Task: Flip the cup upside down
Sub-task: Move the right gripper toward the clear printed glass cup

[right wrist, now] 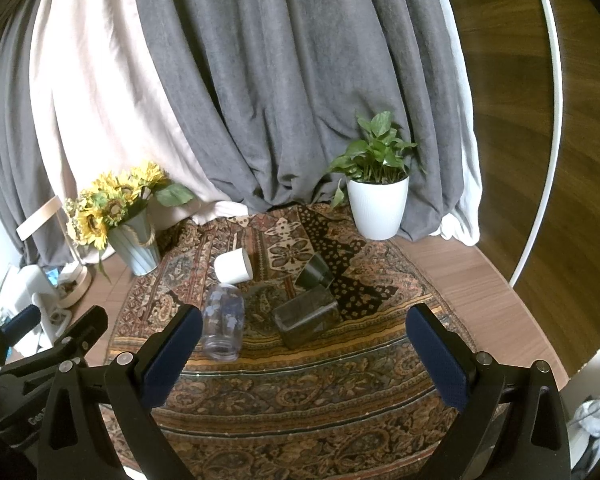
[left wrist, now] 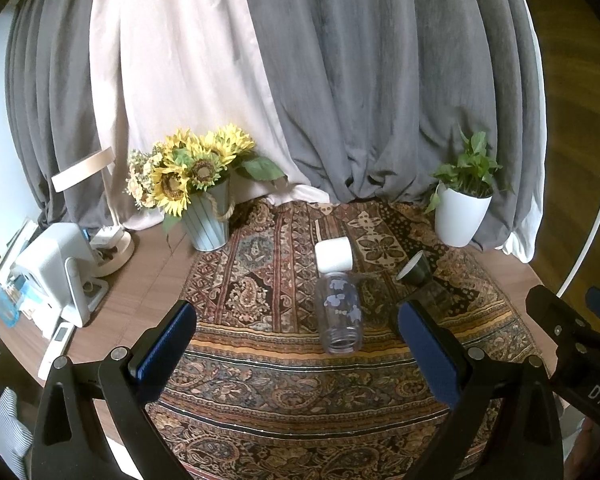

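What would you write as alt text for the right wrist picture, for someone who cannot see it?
Four cups lie tipped on their sides on a patterned rug: a white cup, a clear printed cup, a small dark cup and a square smoky glass. The open right gripper frames them from below, empty. Sunflowers and a potted plant stand before grey curtains.

Four cups lie on their sides on the patterned cloth. White cup point(right wrist: 233, 266): at 11 o'clock of the group. Clear cup with blue floral print point(right wrist: 223, 322): just below it at 8 o'clock, mouth toward the camera. Small dark cup point(right wrist: 314, 272): at 1 o'clock. Smoky square tumbler point(right wrist: 306, 318): at 5 o'clock, touching the dark cup.
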Demonstrator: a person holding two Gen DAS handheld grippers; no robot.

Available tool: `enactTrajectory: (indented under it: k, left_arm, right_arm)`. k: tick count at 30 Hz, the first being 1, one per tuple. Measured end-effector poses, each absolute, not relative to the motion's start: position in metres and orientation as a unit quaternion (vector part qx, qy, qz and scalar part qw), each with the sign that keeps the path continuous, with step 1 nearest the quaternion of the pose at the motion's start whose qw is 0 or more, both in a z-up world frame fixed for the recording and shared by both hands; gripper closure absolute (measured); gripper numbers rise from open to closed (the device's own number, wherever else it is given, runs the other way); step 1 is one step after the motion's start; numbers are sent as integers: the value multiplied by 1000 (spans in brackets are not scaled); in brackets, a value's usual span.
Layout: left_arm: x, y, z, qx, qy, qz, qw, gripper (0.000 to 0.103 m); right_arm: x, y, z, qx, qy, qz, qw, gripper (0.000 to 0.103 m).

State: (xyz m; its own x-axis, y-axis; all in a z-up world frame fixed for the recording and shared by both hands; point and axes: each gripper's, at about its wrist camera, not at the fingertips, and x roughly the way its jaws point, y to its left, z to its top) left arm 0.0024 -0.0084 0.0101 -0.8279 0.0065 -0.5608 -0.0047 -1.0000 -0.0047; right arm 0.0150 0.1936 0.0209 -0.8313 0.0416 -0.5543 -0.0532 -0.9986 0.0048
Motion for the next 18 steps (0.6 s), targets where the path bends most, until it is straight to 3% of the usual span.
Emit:
enactTrajectory:
  k: [18]
  left_arm:
    - [-4, -20, 2, -312, -12, 950, -2, 0]
  right_arm:
    - [11, 186, 16, -297, 3, 955, 20, 1]
